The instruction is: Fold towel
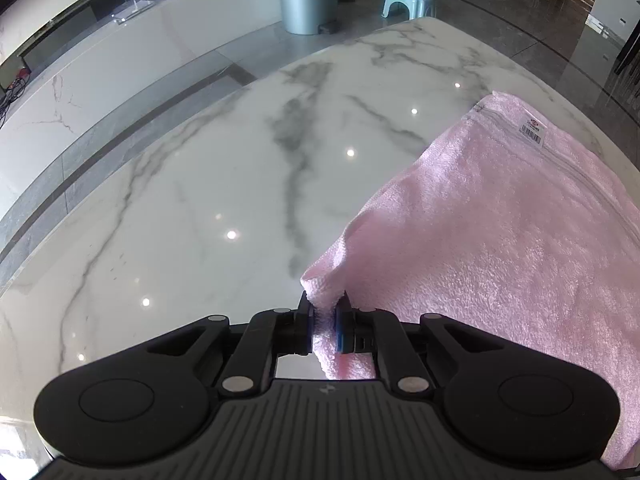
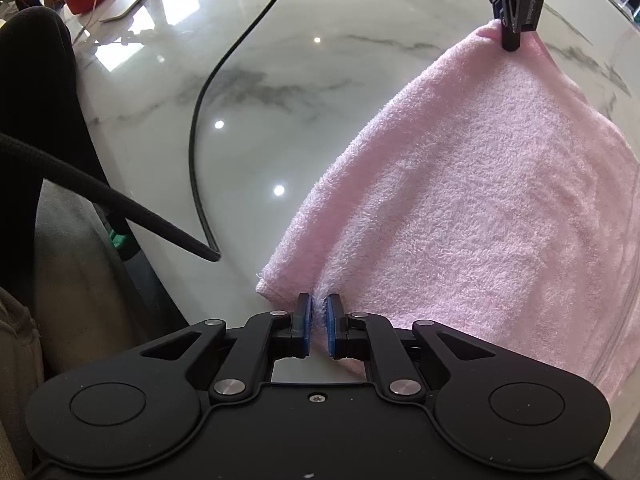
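Marble table (image 1: 224,168), pink towel (image 1: 500,240) lying on its right part. Left gripper (image 1: 323,320) and right gripper (image 2: 319,320) each clenched on a near corner; cloth runs away from both fingers toward the far edge, so neither hand is nearer.

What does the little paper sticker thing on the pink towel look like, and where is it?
Look at the big white marble table with grey veins, then at the pink towel spread over its right part in the left wrist view. At the towel's far edge, beside a woven stripe, sits the label: a small white tag with a barcode, the only thing on the towel that is not pink.
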Demonstrator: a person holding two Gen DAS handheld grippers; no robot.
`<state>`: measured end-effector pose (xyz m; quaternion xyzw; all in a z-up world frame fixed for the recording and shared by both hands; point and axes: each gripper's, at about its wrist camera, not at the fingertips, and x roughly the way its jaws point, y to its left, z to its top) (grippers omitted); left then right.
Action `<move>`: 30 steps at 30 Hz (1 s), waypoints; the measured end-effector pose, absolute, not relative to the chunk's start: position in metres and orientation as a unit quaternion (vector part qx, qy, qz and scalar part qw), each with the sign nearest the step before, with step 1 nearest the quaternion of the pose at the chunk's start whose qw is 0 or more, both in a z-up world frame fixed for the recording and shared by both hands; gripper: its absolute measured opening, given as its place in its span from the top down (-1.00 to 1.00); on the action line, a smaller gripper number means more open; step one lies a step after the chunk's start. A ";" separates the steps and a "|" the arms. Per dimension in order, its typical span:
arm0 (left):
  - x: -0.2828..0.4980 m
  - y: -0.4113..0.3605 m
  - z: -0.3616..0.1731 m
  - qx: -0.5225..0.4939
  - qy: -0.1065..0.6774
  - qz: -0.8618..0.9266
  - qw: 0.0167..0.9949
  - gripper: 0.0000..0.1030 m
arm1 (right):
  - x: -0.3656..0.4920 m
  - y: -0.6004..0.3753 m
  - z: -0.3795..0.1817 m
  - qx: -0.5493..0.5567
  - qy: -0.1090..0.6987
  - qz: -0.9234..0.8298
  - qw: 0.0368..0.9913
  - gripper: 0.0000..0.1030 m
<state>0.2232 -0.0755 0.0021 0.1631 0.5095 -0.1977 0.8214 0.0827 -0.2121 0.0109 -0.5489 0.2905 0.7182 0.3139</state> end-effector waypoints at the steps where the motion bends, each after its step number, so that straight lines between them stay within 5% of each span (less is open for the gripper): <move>1: 0.223 -0.069 0.002 0.168 0.509 -0.194 0.822 0.83 | 0.074 -0.209 0.012 -0.548 0.288 0.722 0.309 0.85; 30: 0.195 0.063 0.008 0.150 0.506 -0.122 0.841 0.76 | -0.036 -0.172 0.021 -0.560 0.247 0.750 0.250 0.79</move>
